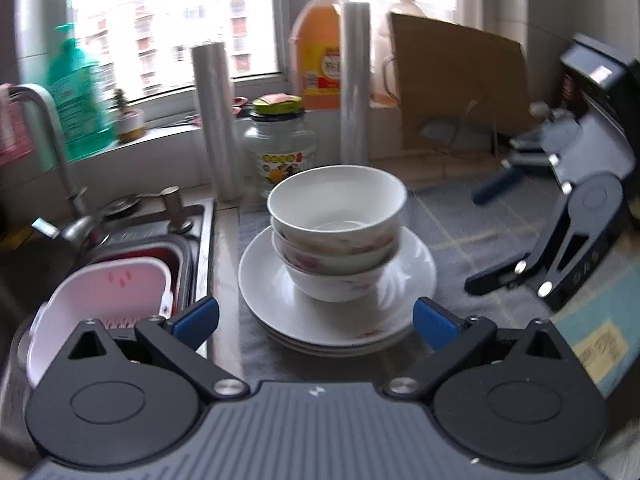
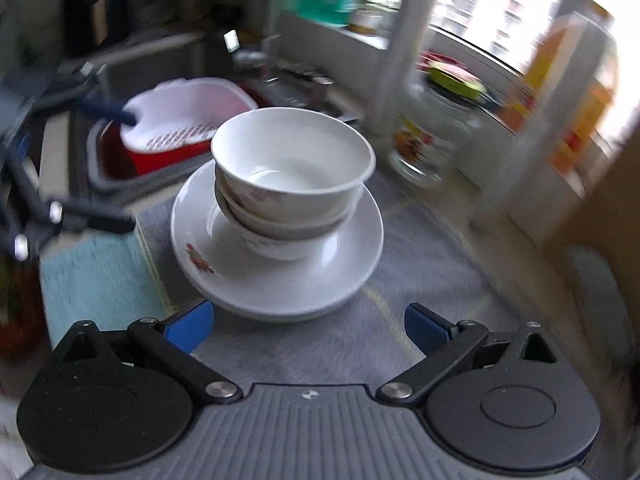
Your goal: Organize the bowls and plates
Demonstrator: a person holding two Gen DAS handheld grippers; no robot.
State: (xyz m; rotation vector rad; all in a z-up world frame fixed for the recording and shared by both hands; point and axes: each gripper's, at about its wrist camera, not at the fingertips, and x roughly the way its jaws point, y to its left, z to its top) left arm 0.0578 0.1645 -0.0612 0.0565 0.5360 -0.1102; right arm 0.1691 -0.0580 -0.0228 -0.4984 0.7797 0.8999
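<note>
The left gripper has its blue-padded fingers spread wide with nothing between them, hovering just short of the near rim of a stack of white plates. The right gripper is likewise spread and holds nothing, its blue pads just short of the same plate stack seen from the other side.

On the plates sit three nested white bowls, the lower ones showing a faint red floral pattern; the top bowl is plain inside. A red flower print marks the top plate's rim in the right wrist view. The stack rests on a grey checked mat on the counter, with a light blue cloth beside it.

From the left wrist view, a steel sink lies just left of the plates, holding a red basin with a white slotted colander in it. Behind the bowls stand a clear glass jar with a green lid, two rolls of plastic wrap, an orange juice jug, a green soap bottle and a sheet of cardboard leaning by the window. The right wrist view is motion-blurred.
</note>
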